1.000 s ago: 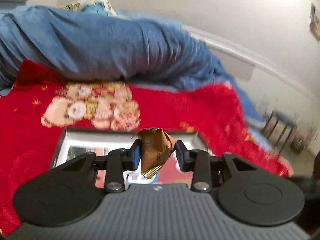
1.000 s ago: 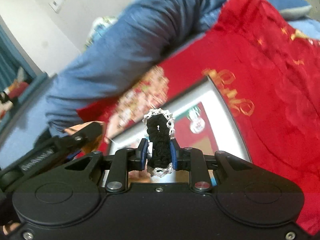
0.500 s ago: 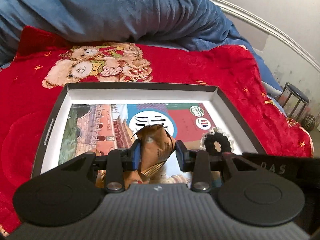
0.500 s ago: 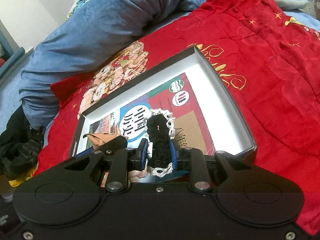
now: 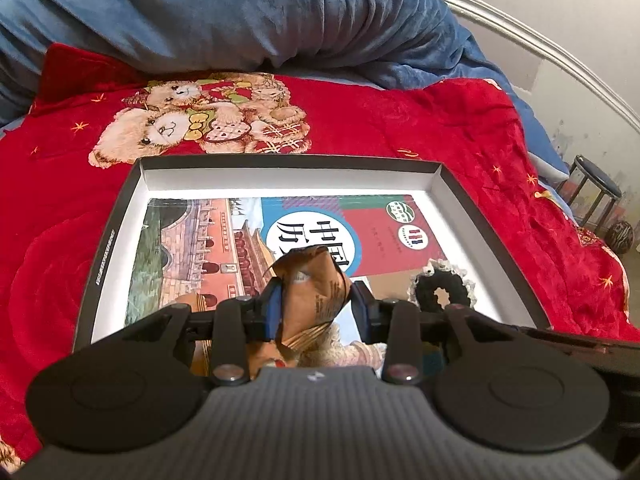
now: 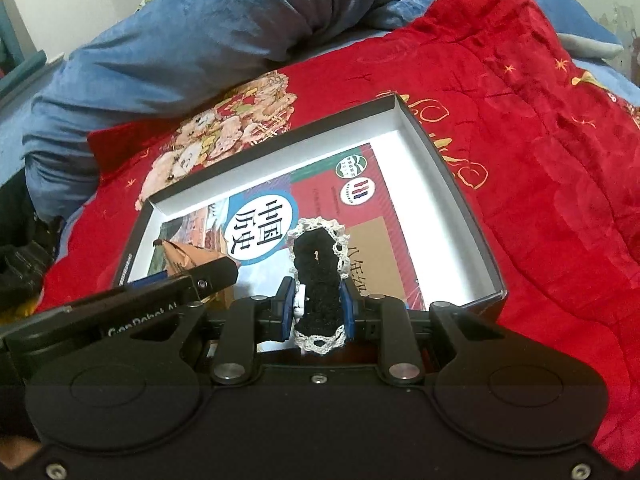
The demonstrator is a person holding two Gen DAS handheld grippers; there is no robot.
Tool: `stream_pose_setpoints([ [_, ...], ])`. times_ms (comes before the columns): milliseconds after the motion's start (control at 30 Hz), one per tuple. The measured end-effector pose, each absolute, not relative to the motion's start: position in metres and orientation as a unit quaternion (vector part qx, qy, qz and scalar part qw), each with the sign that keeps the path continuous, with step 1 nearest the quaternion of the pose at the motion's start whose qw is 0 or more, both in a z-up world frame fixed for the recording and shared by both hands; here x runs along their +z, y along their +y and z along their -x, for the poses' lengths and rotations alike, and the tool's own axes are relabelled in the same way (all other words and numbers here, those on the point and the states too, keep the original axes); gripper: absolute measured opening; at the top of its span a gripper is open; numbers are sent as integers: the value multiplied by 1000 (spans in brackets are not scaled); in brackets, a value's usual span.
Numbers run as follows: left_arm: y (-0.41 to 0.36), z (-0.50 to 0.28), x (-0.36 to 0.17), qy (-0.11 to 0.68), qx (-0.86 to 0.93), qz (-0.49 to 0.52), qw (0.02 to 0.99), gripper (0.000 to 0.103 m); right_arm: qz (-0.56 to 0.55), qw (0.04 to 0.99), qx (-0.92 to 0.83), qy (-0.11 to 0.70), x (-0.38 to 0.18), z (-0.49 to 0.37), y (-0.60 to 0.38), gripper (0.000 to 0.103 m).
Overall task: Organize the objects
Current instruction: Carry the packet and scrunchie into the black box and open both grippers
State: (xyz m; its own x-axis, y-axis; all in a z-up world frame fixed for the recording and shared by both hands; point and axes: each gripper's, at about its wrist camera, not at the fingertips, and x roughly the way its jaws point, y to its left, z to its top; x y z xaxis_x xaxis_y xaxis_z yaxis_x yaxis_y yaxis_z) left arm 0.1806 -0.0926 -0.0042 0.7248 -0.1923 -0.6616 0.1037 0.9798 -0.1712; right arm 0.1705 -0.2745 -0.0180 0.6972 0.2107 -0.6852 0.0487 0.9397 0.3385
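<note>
A shallow black box (image 5: 107,240) with white inner walls lies on the bed, and a colourful book (image 5: 192,248) lies flat in it. My left gripper (image 5: 316,300) is shut on a crumpled brown packet (image 5: 314,276), low over the book at the box's near side. My right gripper (image 6: 318,304) is shut on a black scrunchie with white lace trim (image 6: 316,268), squeezed upright over the book (image 6: 360,208) near the box's right part. The scrunchie (image 5: 460,292) also shows in the left wrist view. In the right wrist view the left gripper (image 6: 192,280) and its packet (image 6: 180,254) are just to the left.
A red blanket (image 5: 460,128) with a teddy-bear print (image 5: 200,116) lies under the box. A bunched blue duvet (image 5: 240,12) lies behind it. A dark stool (image 5: 596,192) stands off the bed's right side. Dark clothing (image 6: 20,248) lies at the bed's left edge.
Both grippers have tipped downward and come lower over the box, which now fills much more of each view. Each keeps its grip on the same object.
</note>
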Motion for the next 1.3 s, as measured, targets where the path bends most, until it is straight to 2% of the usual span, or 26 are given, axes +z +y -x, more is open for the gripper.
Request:
stream_pose_setpoints([
  [967, -94, -184, -1, 387, -91, 62, 916, 45, -133, 911, 41, 387, -10, -161, -270, 23],
  [1000, -93, -184, -1, 387, -91, 64, 915, 45, -131, 912, 39, 387, -10, -161, -269, 23],
  [1067, -91, -185, -1, 388, -97, 72, 914, 55, -126, 913, 38, 386, -10, -160, -267, 24],
  [1300, -100, -181, -2, 384, -92, 50, 917, 55, -99, 917, 48, 382, -9, -157, -257, 24],
])
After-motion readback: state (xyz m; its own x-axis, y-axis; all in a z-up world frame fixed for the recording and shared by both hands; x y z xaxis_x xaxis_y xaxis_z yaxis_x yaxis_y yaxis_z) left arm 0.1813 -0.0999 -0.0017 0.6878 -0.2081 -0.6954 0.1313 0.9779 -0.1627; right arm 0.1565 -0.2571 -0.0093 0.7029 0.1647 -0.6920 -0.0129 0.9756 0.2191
